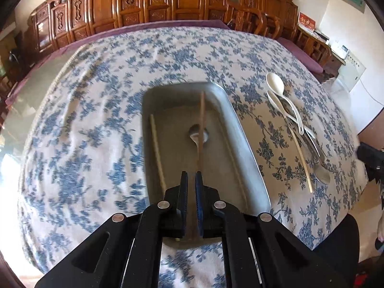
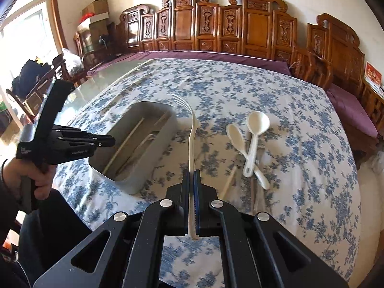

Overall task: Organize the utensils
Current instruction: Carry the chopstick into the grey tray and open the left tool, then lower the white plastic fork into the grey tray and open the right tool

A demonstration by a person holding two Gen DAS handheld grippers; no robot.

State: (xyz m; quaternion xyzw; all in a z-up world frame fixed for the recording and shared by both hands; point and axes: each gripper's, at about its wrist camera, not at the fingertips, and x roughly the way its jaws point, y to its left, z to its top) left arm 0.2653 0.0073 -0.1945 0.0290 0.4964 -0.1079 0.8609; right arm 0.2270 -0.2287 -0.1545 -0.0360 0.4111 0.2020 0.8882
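Left wrist view: the left hand-held gripper hangs over the near end of a grey metal tray, its blue pads pinching a brown chopstick that reaches forward over the tray's middle. A pale chopstick lies along the tray's left wall, and a metal spoon rests on the tray floor under the brown stick. The tray sits on a worktop covered in a blue-flowered cloth. Left of the tray the cloth lies bare out to its edge, where a strip of glass surface shows. Right of the tray, clear of its rim, a heap of white spoons, metal cutlery and another pale chopstick lies near the cloth's right edge. Beyond the far edge stand carved wooden chairs.

Right wrist view: the right hand-held gripper is pressed together on the handle of a white plastic fork, whose tines point away above the cloth, just right of the tray. The left hand-held gripper comes in from the left above the tray, held by a hand. Two white spoons lie crossed to the right of the fork, apart from it. Far and right of them the cloth is open to its edges.
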